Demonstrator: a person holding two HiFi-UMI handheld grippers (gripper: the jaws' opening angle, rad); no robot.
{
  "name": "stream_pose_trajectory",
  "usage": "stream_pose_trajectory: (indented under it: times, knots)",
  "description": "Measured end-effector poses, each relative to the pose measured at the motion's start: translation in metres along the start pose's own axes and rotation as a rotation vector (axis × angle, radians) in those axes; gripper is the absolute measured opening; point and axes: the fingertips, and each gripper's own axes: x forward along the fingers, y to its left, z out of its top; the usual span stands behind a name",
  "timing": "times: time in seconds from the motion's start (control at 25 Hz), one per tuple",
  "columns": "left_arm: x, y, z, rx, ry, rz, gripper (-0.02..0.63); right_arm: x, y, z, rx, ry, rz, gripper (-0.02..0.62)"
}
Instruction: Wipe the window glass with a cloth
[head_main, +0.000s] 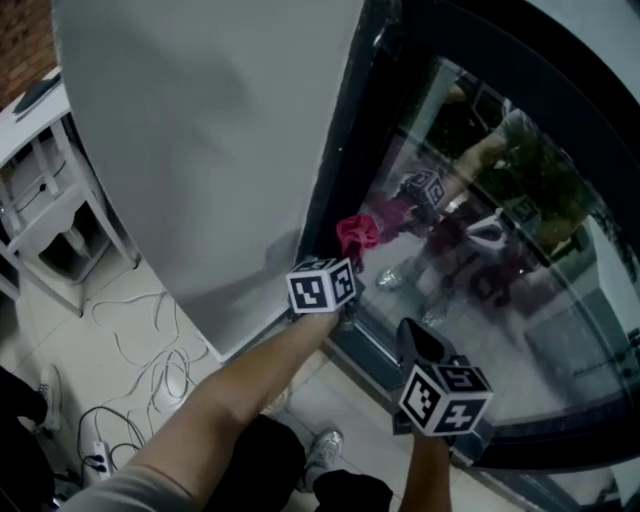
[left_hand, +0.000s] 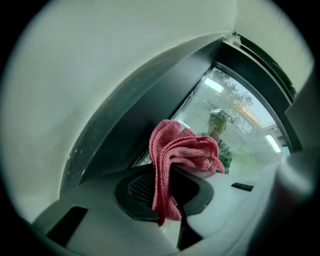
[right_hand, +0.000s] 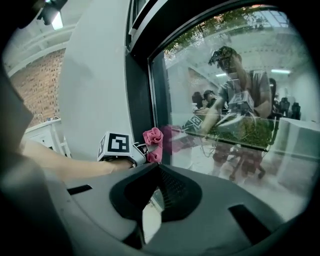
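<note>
cloth (left_hand: 175, 160) is clamped in my left gripper (left_hand: 167, 176) at the left edge of the glass (head_main: 520, 300), beside the frame (head_main: 338, 160). my right gripper (right_hand: 155, 172) is closed and empty. i'd press flat and sweep in overlapping strokes.

An office-like workroom, judging by the brick wall (right_hand: 44, 85), white surface (head_main: 45, 115), cables (head_main: 150, 360) trailing over the tiled floor (head_main: 45, 335) and office chairs (right_hand: 286, 106) mirrored in the window glass (head_main: 560, 330).
</note>
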Motion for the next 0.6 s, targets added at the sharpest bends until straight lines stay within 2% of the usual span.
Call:
stream_pose_trajectory:
  times: [0.2, 0.6]
  knots:
    - [-0.004, -0.037, 0.039, 0.067, -0.036, -0.058, 0.055, -0.017, 0.007, 0.025, -0.026, -0.043, 0.0, 0.0]
    - [-0.01, -0.094, 0.119, 0.154, -0.115, -0.117, 0.055, -0.05, 0.008, 0.072, -0.074, -0.095, -0.023, 0.0]
